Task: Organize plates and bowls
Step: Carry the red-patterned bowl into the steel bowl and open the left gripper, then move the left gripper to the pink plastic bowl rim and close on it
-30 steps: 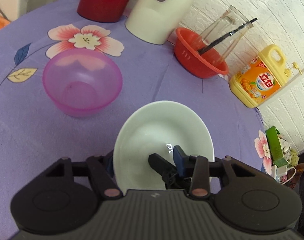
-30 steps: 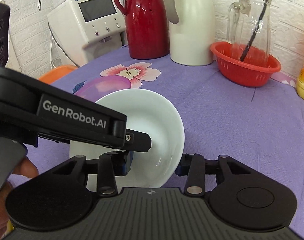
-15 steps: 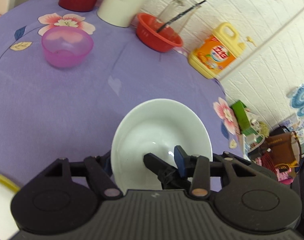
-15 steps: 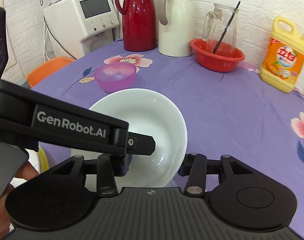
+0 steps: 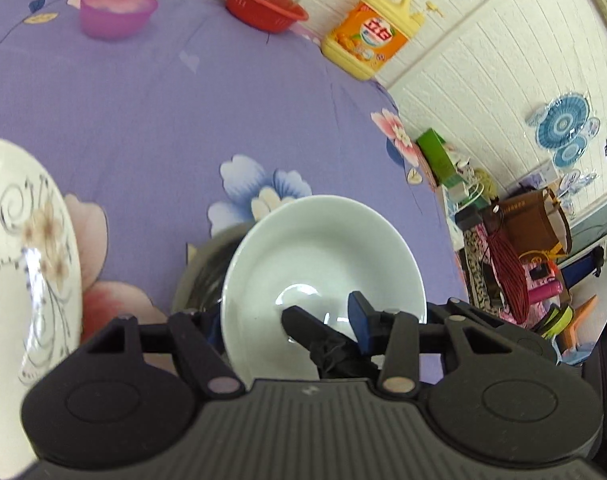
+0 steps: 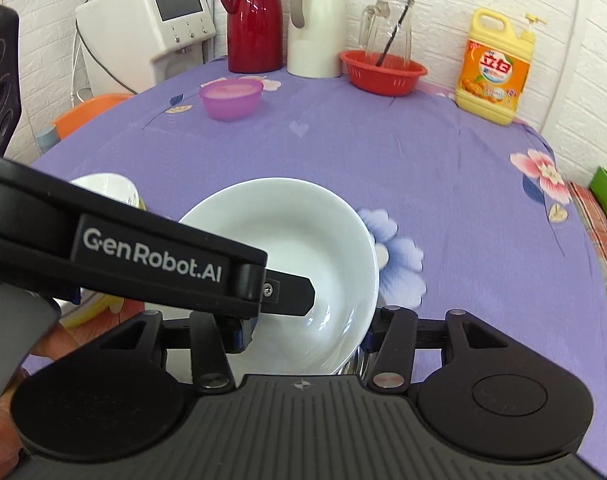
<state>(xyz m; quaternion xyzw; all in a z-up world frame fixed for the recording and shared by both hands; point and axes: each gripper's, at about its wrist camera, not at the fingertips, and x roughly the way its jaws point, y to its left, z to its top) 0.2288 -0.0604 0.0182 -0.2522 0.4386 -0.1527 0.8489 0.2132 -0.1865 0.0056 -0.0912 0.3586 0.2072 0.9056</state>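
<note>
A pale white bowl (image 5: 323,256) is held over a steel bowl (image 5: 207,264) near the table's front edge. My left gripper (image 5: 287,332) is shut on the white bowl's near rim. In the right wrist view the same white bowl (image 6: 299,240) sits between my right gripper's fingers (image 6: 307,332), which clamp its rim; the left gripper's body crosses in front. A pink plastic bowl (image 6: 230,98) stands far back. A flowered white plate (image 5: 23,264) lies at the left.
A red thermos (image 6: 253,20), a white thermos (image 6: 315,28), a red basket (image 6: 383,72) with a glass jug, and a yellow detergent bottle (image 6: 493,68) line the back of the purple floral tablecloth (image 6: 443,168). A water dispenser (image 6: 151,28) stands at the left.
Both grippers have carried the white bowl back from beside the pink bowl towards the table's front, over the steel bowl. The flowered plate has come into the left view.
</note>
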